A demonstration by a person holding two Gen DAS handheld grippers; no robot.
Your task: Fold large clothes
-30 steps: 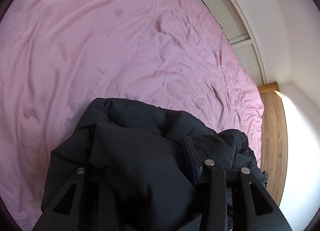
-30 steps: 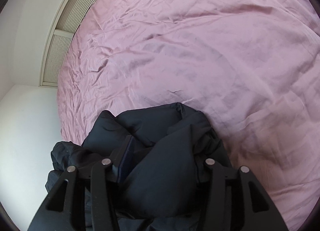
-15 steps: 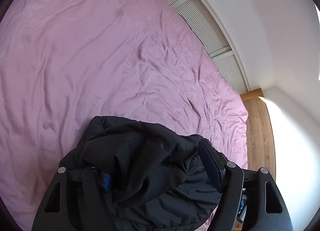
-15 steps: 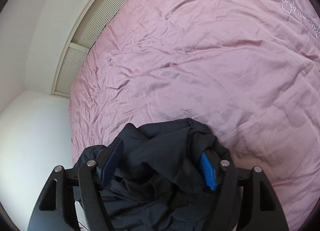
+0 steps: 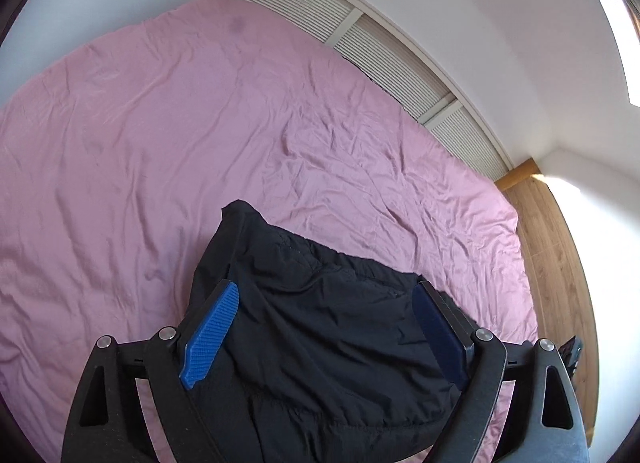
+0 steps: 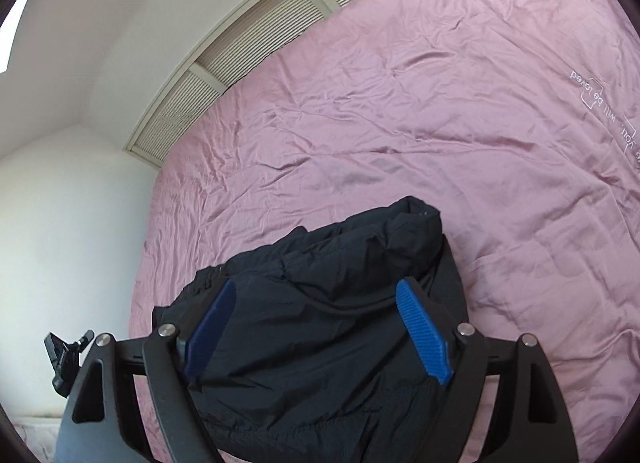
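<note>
A black padded jacket (image 5: 304, 263) lies bundled in a fold on the pink bed sheet (image 5: 160, 143), near the bed's front edge. My left gripper (image 5: 325, 291) hovers above it. Its jaws are opening wide, and the blue pads (image 5: 212, 327) stand clear of the fabric. In the right wrist view the same jacket (image 6: 352, 247) sits below my right gripper (image 6: 316, 287). Those jaws are also opening, and the ribbed blue pads (image 6: 424, 339) do not press on the cloth. The jacket's near part is hidden behind the gripper frames.
The wrinkled sheet (image 6: 400, 103) spreads far beyond the jacket and carries white lettering (image 6: 596, 99) at the right. Louvred panels (image 5: 380, 47) and white walls run behind the bed. Wooden floor (image 5: 552, 263) lies to one side. A small black clamp-like object (image 6: 64, 359) is near the wall.
Both grippers let go of the jacket, their jaws spread wide, and they rose away from the bed. The jacket dropped and settled flatter on the sheet.
</note>
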